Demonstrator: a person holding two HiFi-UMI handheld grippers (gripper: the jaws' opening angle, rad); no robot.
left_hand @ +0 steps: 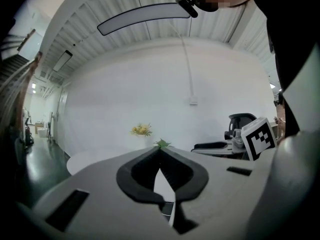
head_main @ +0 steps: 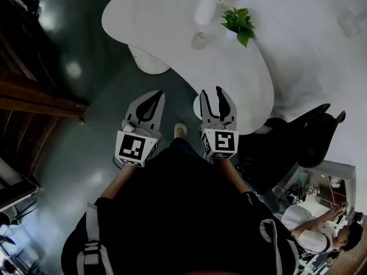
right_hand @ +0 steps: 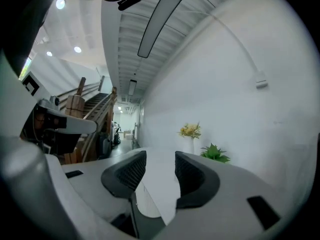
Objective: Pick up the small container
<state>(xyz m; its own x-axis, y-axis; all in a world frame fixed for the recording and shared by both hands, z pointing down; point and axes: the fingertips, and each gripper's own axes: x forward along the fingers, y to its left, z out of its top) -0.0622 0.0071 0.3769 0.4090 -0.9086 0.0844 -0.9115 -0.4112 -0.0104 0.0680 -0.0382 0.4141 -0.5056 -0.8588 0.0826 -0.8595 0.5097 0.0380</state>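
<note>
The small container (head_main: pixel 199 40) is a clear little glass on the white curved table (head_main: pixel 172 22), between a white vase of yellow flowers (head_main: pixel 206 7) and a green potted plant (head_main: pixel 239 24). Both grippers hang low near my body, short of the table's near edge. My left gripper (head_main: pixel 153 94) has its jaw tips touching and nothing in them (left_hand: pixel 160 151). My right gripper (head_main: pixel 211 91) stands open with an empty gap between its pads (right_hand: pixel 160 159). In the right gripper view the vase (right_hand: pixel 189 144) and plant (right_hand: pixel 215 153) show ahead; the container is not distinguishable there.
The table's white ribbed base (head_main: pixel 150 59) stands on dark glossy floor. A wooden staircase (head_main: pixel 34 96) runs along the left. A black office chair (head_main: pixel 309 133) and a seated person (head_main: pixel 315 231) are at the lower right. My shoe (head_main: pixel 180 130) shows between the grippers.
</note>
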